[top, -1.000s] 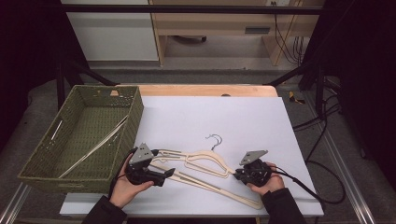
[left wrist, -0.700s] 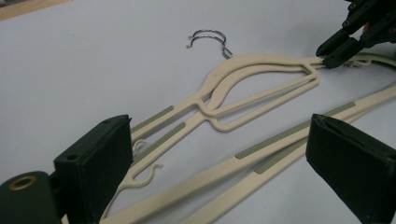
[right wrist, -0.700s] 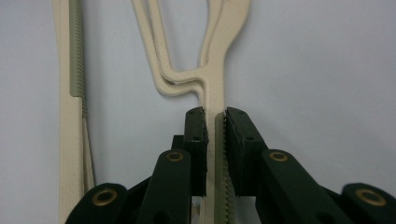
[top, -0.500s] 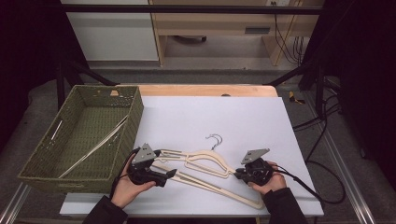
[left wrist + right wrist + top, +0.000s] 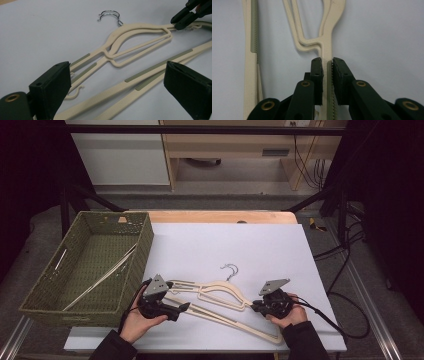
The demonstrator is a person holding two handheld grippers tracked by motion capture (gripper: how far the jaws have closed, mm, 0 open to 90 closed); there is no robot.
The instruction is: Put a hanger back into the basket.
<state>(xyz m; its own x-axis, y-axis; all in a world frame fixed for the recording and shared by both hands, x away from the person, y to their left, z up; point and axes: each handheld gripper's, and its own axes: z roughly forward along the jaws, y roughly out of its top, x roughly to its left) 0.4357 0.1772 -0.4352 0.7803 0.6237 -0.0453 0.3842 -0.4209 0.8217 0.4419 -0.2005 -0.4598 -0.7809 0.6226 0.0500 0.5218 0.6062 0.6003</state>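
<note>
Right gripper view: the hangers (image 5: 327, 32) run off the top edge beyond the right gripper (image 5: 327, 70), so their hooks are cut off, and the arm between the jaws is hidden below them by the gripper body. Left gripper view: both jaws of the left gripper (image 5: 120, 85) are cropped by the bottom edge, and the hanger bars between them leave the frame there. High view: the thin rods in the basket (image 5: 45, 292), left of the left gripper, are too small to identify.
</note>
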